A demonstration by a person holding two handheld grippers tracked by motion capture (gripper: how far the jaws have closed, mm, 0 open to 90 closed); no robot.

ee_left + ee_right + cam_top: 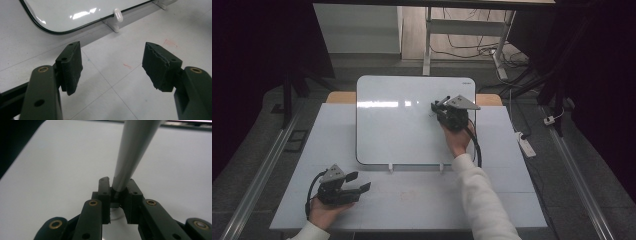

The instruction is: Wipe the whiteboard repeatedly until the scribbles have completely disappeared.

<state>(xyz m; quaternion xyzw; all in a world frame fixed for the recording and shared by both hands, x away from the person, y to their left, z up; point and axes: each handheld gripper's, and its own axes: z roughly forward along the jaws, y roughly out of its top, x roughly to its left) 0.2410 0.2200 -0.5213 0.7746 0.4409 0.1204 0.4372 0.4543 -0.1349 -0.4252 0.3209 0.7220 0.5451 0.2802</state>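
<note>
Clamping a slim grey tapered marker [132,152], right gripper [117,192] poises over glossy white whiteboard [402,130] for writing; left gripper [112,67] idles agape, empty, nearside.

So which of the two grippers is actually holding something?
The right gripper, over the whiteboard, fingers clamped on a grey pen. The left gripper is open, empty.

White table [412,200], faint red marks; whiteboard [397,130] lying flat on it
</note>
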